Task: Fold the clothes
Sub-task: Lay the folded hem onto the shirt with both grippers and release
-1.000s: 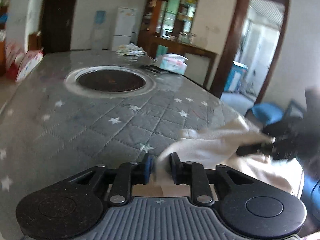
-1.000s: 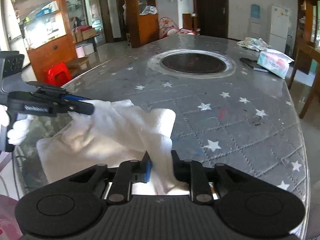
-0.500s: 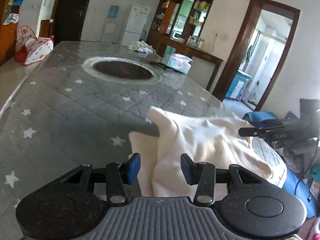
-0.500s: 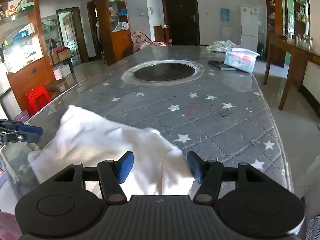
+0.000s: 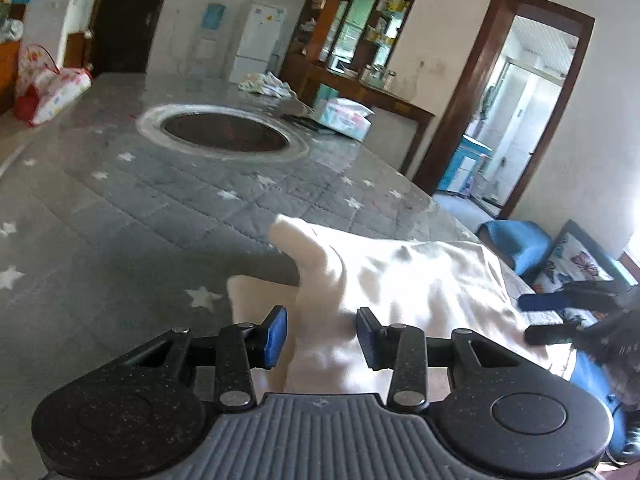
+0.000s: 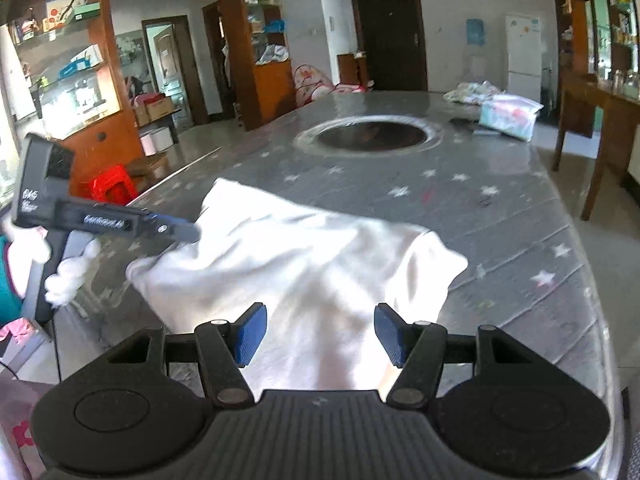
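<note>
A white garment (image 5: 400,280) lies bunched in a loose fold at the near end of the grey star-quilted table (image 5: 120,208). My left gripper (image 5: 322,332) hangs over its left part. Its jaws are closing, with a fold of cloth between the blue pads that neither pad presses. In the right wrist view the garment (image 6: 304,264) spreads ahead of my right gripper (image 6: 316,334), which stands open and wide above the cloth. The left gripper (image 6: 188,232) shows there side-on at the garment's left edge, held by a white-gloved hand (image 6: 68,272). The right gripper (image 5: 532,318) appears at the garment's right edge.
A round dark opening (image 5: 224,136) sits mid-table. Beyond it lie a tissue pack (image 5: 344,114), a dark flat object and a crumpled patterned cloth (image 5: 264,82). A wooden side table (image 6: 600,96) stands right of the table, a red stool (image 6: 112,186) left, blue seats (image 5: 516,240) near the door.
Both grippers were shut on the garment's edges a second ago and have let go. The garment dropped onto the table in a heap. The left jaws have since narrowed a little.
</note>
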{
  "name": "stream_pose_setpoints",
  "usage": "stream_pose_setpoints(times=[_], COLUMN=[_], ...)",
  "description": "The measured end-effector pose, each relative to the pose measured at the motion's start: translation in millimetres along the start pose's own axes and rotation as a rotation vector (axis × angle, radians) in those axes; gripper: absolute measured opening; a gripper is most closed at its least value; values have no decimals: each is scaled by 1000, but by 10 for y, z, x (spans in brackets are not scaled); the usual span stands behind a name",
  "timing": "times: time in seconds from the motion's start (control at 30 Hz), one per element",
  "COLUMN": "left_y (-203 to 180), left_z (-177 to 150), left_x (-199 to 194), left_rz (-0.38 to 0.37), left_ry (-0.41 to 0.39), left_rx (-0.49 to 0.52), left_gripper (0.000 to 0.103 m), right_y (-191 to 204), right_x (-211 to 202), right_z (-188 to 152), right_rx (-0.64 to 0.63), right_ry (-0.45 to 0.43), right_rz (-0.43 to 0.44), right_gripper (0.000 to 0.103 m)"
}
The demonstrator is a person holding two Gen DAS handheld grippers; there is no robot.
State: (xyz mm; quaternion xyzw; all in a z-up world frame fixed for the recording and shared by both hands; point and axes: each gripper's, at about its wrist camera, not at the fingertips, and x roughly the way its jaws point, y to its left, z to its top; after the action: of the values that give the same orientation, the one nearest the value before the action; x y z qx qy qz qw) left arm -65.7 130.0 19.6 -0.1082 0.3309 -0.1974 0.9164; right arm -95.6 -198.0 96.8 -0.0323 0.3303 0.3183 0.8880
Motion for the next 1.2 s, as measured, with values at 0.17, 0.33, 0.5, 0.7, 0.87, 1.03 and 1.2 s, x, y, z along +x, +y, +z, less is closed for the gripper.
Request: stream_pose_setpoints(times=[0.17, 0.33, 0.5, 0.7, 0.87, 1.03, 1.2], left_y=[-5, -267, 47, 79, -161, -200, -23], left_z=[-3, 127, -134, 2, 191, 291, 187], left_x=[-53, -553, -381, -704, -602, -142, 234], left_rz=[-10, 1, 199, 190, 43, 13, 120], left_ry=[-1, -4, 180, 27, -51, -43, 31], left_rx=[-99, -228, -324, -292, -213, -164, -176], left_gripper=[10, 10, 7, 10, 12, 27, 26], right_y=[33, 14, 73, 67, 1, -106, -329], right_x=[83, 108, 155, 23, 149, 487, 757], right_z=[-75, -119, -133, 14, 262, 401, 355], right_rx=[-8, -16, -73, -82, -79, -39, 43], right_ry=[26, 57, 91, 69, -8, -26, 15], right_rz=[15, 24, 46, 67, 29, -5, -63], right_gripper=[60, 61, 62, 57, 55, 47, 38])
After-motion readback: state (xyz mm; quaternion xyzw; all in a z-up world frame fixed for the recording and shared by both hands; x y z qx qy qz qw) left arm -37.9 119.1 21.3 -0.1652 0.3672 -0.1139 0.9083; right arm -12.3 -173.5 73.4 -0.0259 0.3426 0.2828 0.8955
